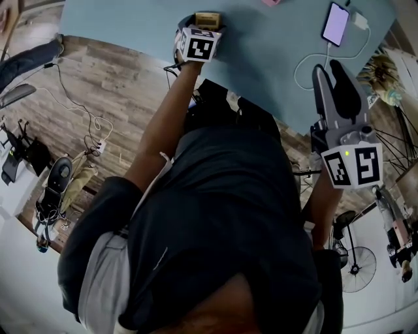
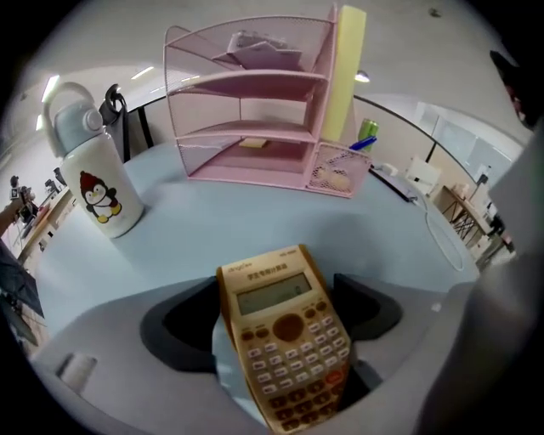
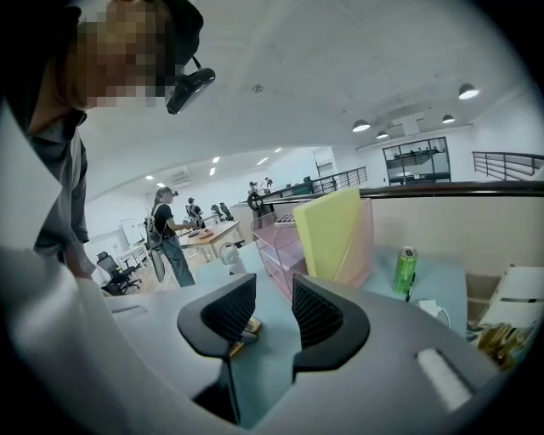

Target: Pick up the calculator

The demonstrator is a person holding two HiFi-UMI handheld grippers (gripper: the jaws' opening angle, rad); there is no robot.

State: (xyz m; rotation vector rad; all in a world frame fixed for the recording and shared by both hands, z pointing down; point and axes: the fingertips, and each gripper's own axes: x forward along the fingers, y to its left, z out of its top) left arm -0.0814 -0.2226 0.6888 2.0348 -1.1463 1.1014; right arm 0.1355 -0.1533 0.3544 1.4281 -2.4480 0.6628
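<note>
The gold calculator (image 2: 285, 336) lies on the light-blue table (image 2: 195, 229), its display end pointing away, slightly skewed between my left gripper's (image 2: 274, 285) wide-set jaws. A strip of table shows between its left edge and the left pad (image 2: 183, 327), so the pads are not pressing on it. In the head view the calculator (image 1: 208, 17) peeks out beyond the left gripper's marker cube (image 1: 198, 44) near the table's front edge. My right gripper (image 1: 328, 66) hovers over the table's right side, away from the calculator. Its jaws are narrowly apart with nothing between them (image 3: 274, 293).
A pink mesh organizer (image 2: 255, 110) with a yellow folder (image 2: 344, 72) stands behind the calculator, and a white penguin bottle (image 2: 93, 183) to its left. A green can (image 3: 405, 268) stands further right. A phone (image 1: 337, 23) on a white cable lies ahead of the right gripper.
</note>
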